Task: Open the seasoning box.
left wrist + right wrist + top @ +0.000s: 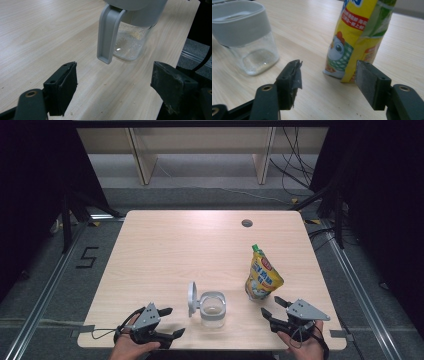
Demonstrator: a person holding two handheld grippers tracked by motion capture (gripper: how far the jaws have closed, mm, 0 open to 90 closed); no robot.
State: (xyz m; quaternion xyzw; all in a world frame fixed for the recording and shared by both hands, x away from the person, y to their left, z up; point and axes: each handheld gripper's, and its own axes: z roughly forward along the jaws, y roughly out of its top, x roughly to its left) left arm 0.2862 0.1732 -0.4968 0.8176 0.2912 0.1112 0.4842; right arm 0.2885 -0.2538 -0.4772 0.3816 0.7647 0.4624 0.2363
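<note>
A clear glass jar [212, 309] with a grey collar stands near the table's front edge, its grey lid [192, 299] flipped open and upright on its left. A little pale powder lies in the jar [132, 37], and the lid [108, 32] hangs down towards me. To the right stands a yellow pouch [262, 275] with a green cap. My left gripper [175, 321] rests left of the jar, open and empty [115, 75]. My right gripper [270, 306] sits just in front of the pouch [354, 37], open [328, 72], pads clear of it. The jar [249, 37] is off to its left.
The wooden table [165, 250] has a round cable hole [246, 223] at the back right. Small crumbs [121, 101] dot the wood near the jar. Both hands are at the front edge. Shelf legs and cables lie on the floor beyond the table.
</note>
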